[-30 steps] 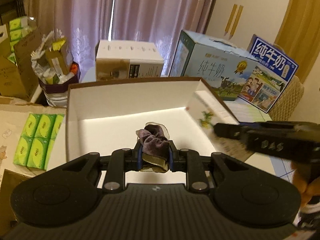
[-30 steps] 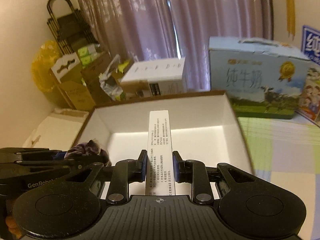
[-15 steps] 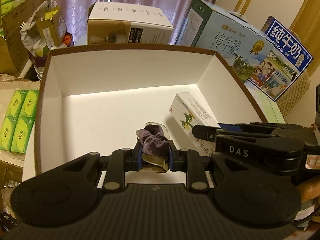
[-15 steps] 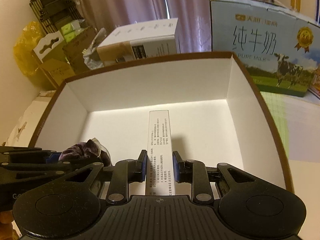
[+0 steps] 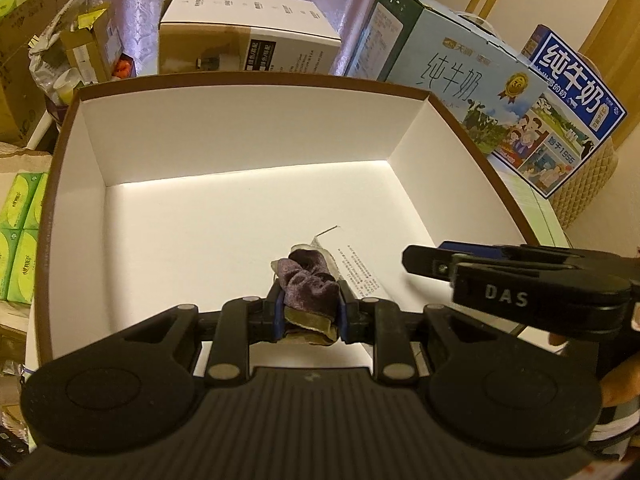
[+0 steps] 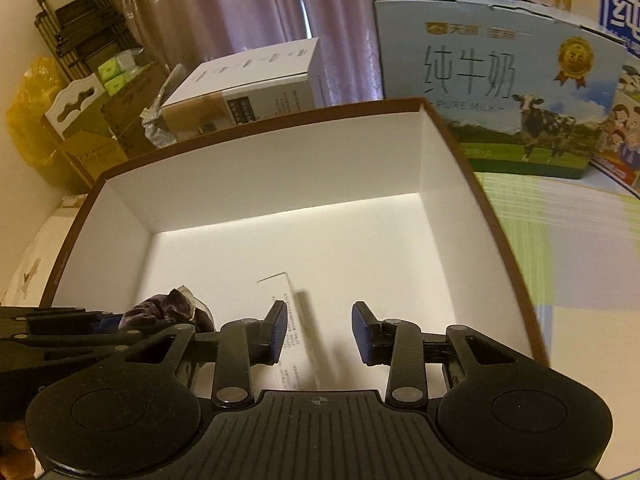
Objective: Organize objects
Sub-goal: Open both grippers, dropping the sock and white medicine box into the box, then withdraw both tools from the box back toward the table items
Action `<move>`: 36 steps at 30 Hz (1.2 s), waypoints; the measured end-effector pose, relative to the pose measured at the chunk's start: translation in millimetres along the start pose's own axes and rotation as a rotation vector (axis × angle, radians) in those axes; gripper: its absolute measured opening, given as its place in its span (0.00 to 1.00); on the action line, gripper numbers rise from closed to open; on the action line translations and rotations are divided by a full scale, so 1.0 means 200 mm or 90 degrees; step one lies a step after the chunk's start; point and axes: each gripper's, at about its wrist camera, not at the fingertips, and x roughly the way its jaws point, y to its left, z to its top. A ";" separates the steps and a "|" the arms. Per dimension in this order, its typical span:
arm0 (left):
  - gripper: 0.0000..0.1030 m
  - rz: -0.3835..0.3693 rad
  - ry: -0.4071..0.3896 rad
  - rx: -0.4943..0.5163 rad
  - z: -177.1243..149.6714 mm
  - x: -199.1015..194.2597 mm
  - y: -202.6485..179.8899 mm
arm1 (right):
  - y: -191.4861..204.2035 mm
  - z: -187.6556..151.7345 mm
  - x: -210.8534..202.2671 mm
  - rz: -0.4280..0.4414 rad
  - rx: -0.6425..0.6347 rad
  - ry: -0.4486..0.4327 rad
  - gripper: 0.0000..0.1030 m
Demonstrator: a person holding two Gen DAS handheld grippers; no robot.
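A large brown-rimmed box with white inside (image 5: 248, 136) fills both views (image 6: 280, 168). My left gripper (image 5: 308, 312) is shut on a purple velvet scrunchie in a clear wrapper (image 5: 306, 282) and holds it over the box's near part; the scrunchie also shows in the right wrist view (image 6: 164, 314). My right gripper (image 6: 320, 334) is open over the box floor. A slim white printed carton (image 6: 294, 344) lies on the floor by its left finger (image 6: 276, 330), blurred; the carton also shows in the left wrist view (image 5: 356, 272). The right gripper shows at right in the left wrist view (image 5: 416, 260).
Milk cartons stand behind and right of the box: a pale blue one (image 6: 492, 76) and a dark blue one (image 5: 568, 112). A white and brown carton (image 5: 244, 36) stands behind. Green tissue packs (image 5: 20, 240) lie left. A checked cloth (image 6: 580, 248) covers the table at right.
My right gripper lowered the white carton into the box, then opened and let it go. My left gripper moved forward over the box, still shut on the scrunchie.
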 end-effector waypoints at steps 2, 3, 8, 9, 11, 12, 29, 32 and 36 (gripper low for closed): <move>0.25 -0.002 -0.001 -0.001 0.00 0.00 -0.01 | -0.01 0.00 -0.03 -0.001 0.007 -0.005 0.32; 0.25 -0.005 -0.002 0.000 0.00 0.01 -0.02 | -0.02 0.00 -0.04 -0.003 0.009 -0.008 0.33; 0.53 -0.012 -0.006 0.010 0.00 -0.01 -0.04 | -0.03 0.00 -0.12 -0.001 0.014 -0.025 0.39; 0.59 -0.011 -0.007 0.010 0.00 -0.01 -0.05 | -0.02 0.00 -0.14 0.000 0.014 -0.029 0.41; 0.63 -0.006 -0.010 0.009 0.00 -0.04 -0.05 | -0.02 -0.01 -0.19 0.003 0.013 -0.038 0.45; 0.67 -0.005 -0.010 0.009 0.00 -0.05 -0.05 | -0.02 -0.01 -0.21 0.005 0.013 -0.043 0.47; 0.80 0.043 -0.081 0.015 -0.07 -0.44 -0.08 | 0.06 -0.14 -0.56 0.024 -0.007 -0.092 0.59; 0.81 0.046 -0.093 0.014 -0.11 -0.51 -0.09 | 0.07 -0.17 -0.63 0.026 -0.016 -0.104 0.59; 0.81 0.055 -0.110 0.013 -0.16 -0.60 -0.11 | 0.07 -0.21 -0.72 0.033 -0.023 -0.114 0.59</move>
